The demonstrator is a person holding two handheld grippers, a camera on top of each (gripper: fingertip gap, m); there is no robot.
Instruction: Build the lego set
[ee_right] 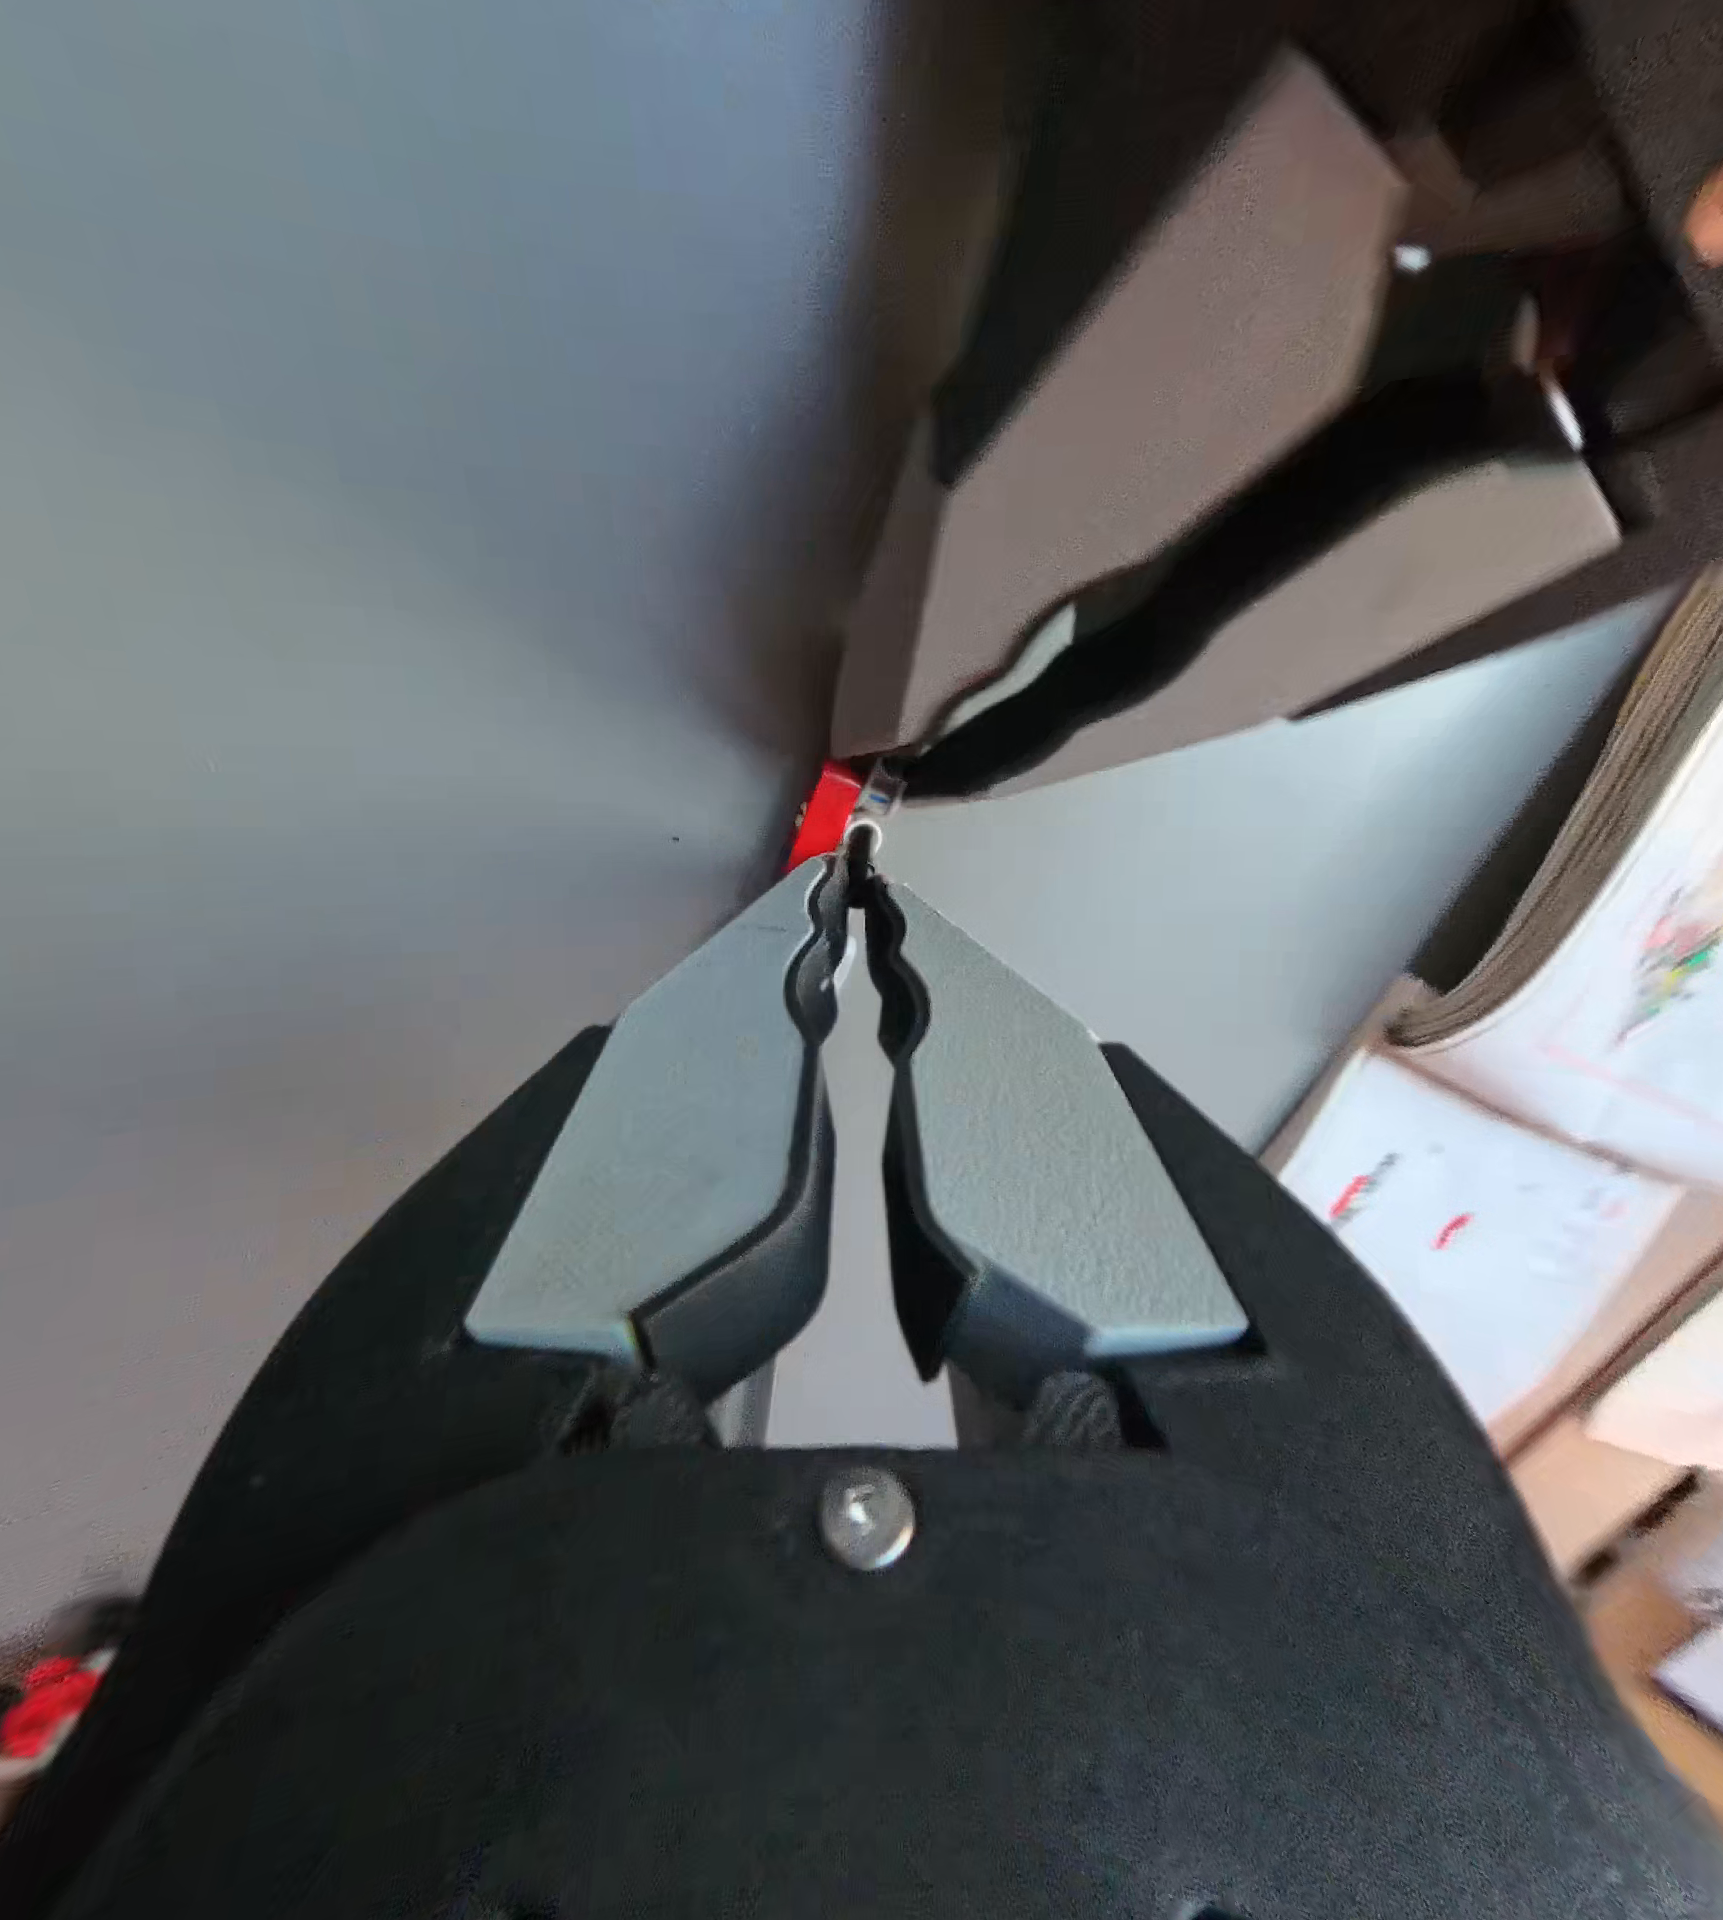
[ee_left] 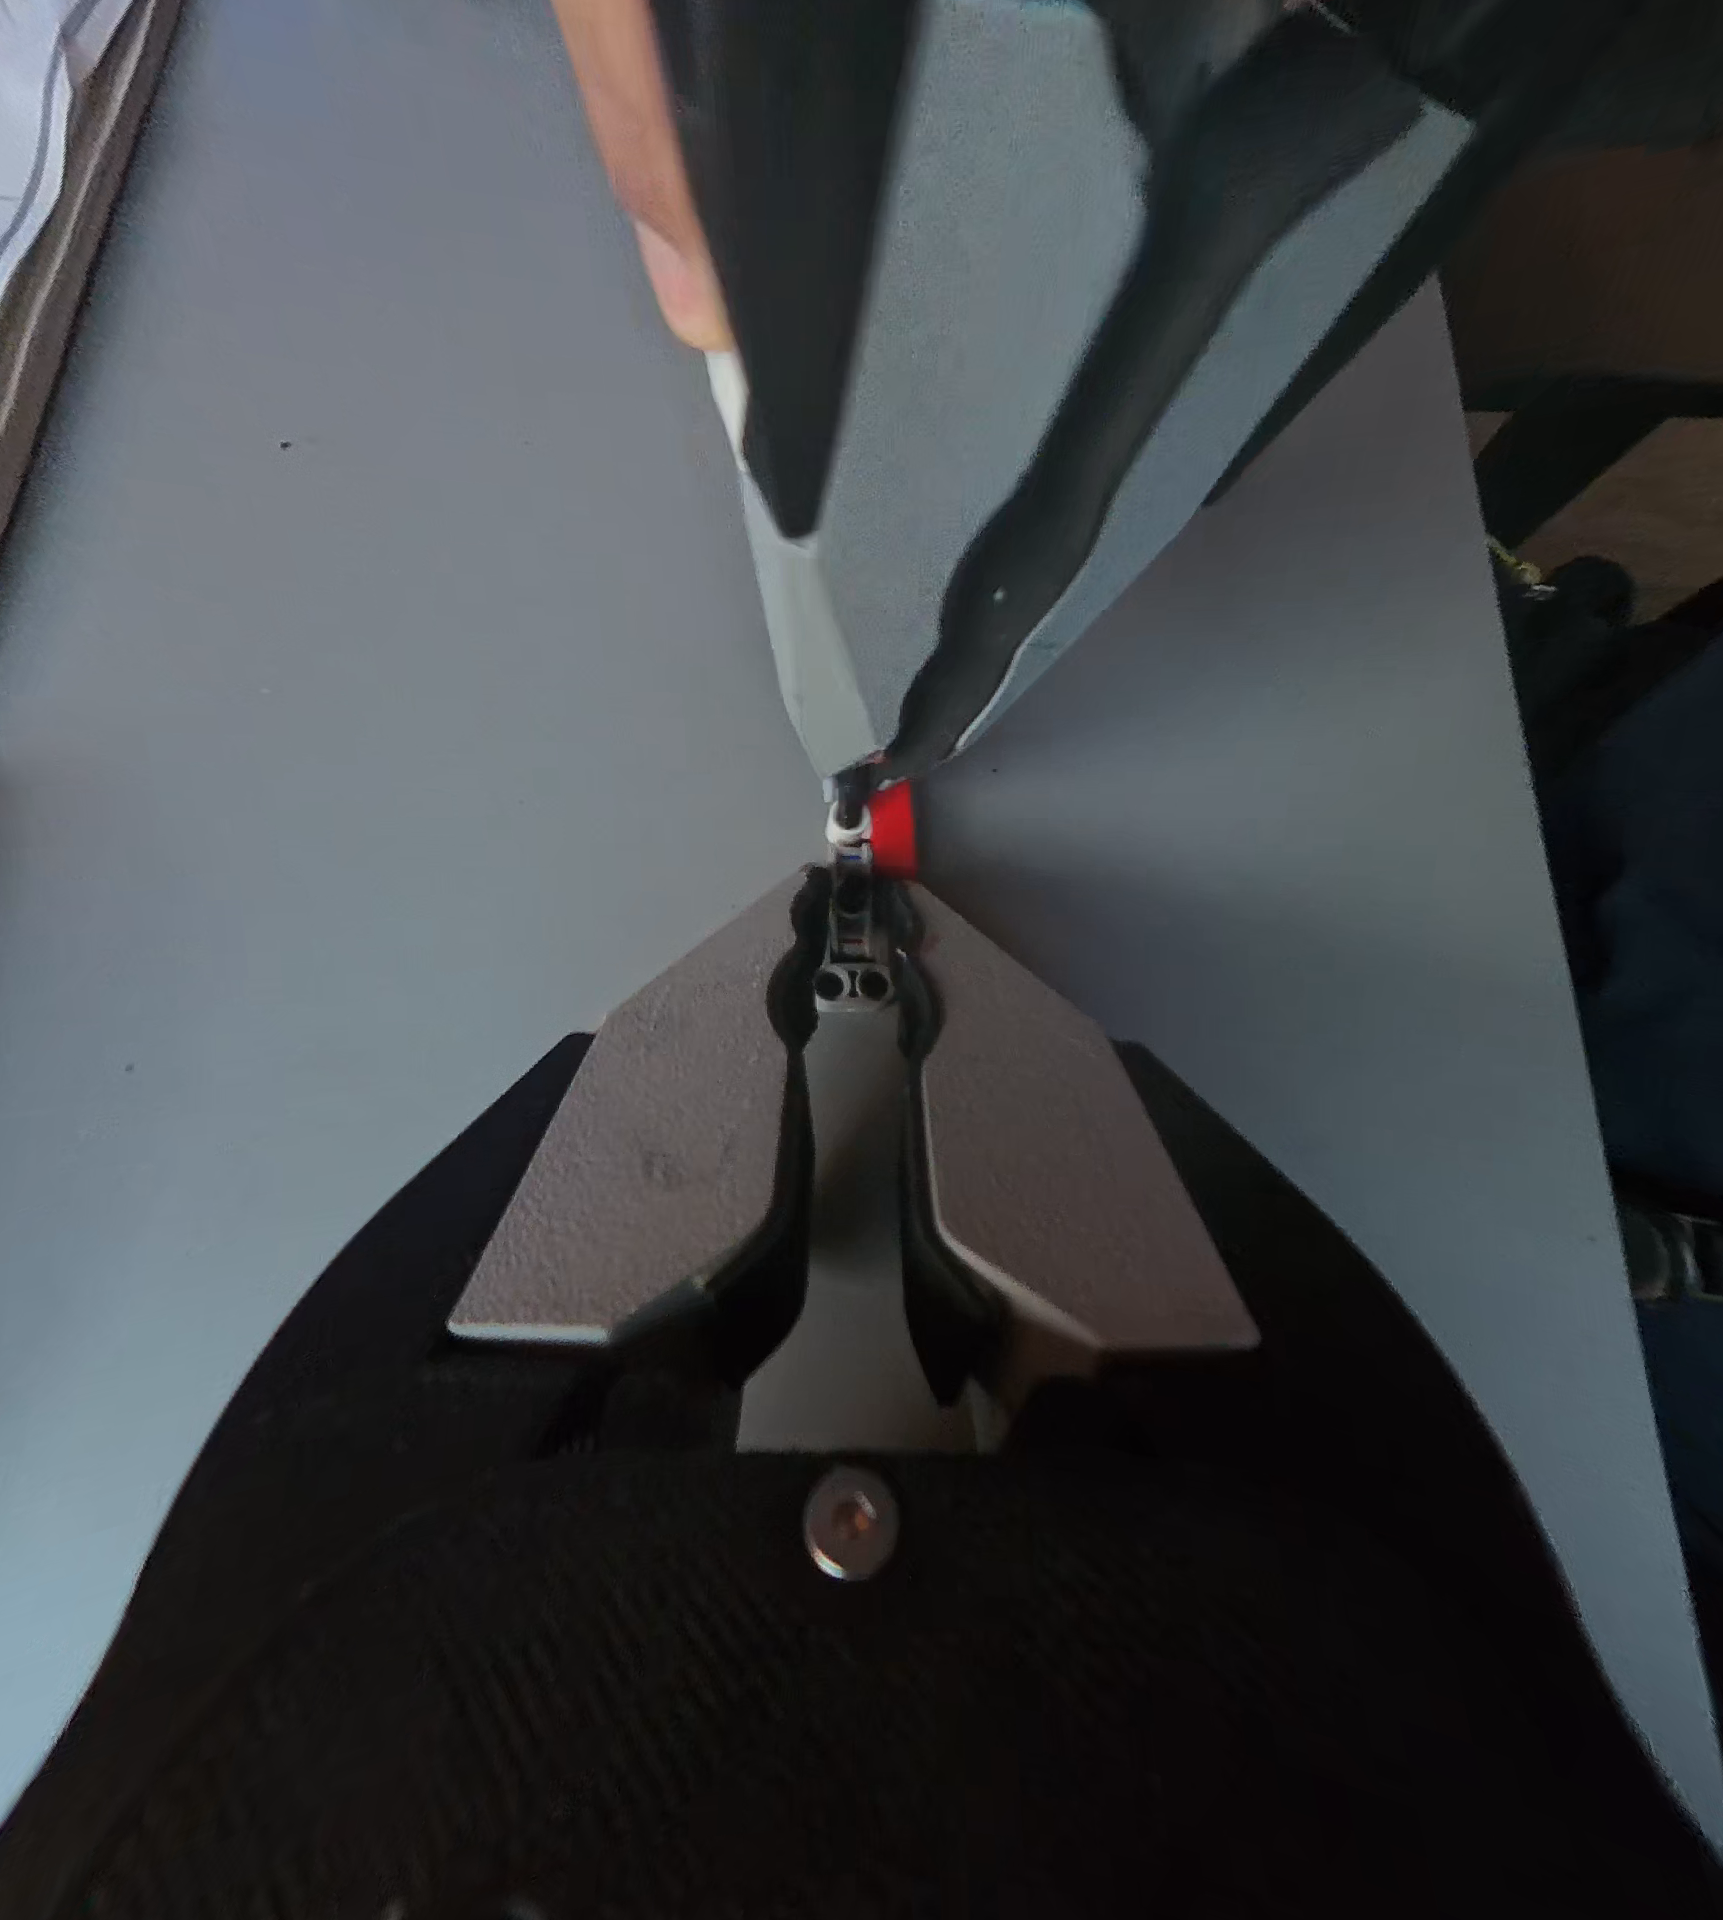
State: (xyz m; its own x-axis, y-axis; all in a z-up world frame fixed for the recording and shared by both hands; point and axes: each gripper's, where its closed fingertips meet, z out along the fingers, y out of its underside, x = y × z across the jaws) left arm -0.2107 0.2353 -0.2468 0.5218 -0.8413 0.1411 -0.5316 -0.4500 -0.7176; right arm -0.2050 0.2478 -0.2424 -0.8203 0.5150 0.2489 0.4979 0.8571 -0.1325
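Left tool (ee_left: pixel 849 940): fingers clamped on small grey building-toy connector (ee_left: pixel 852 961), two round holes in its near end. Red piece (ee_left: pixel 893 826) just beyond, at 1 o'clock of connector, touching it. Black pin (ee_left: pixel 844 805) with white ring runs on from connector tip at 12 o'clock.

Right tool (ee_right: pixel 859 883): tips together, pinching same black pin (ee_right: pixel 859 854); red piece (ee_right: pixel 821 816) at 11 o'clock of tips. Two tools meet tip to tip above grey counter (ee_left: pixel 369 727). Papers (ee_right: pixel 1667 987) at counter edge, 3 o'clock.
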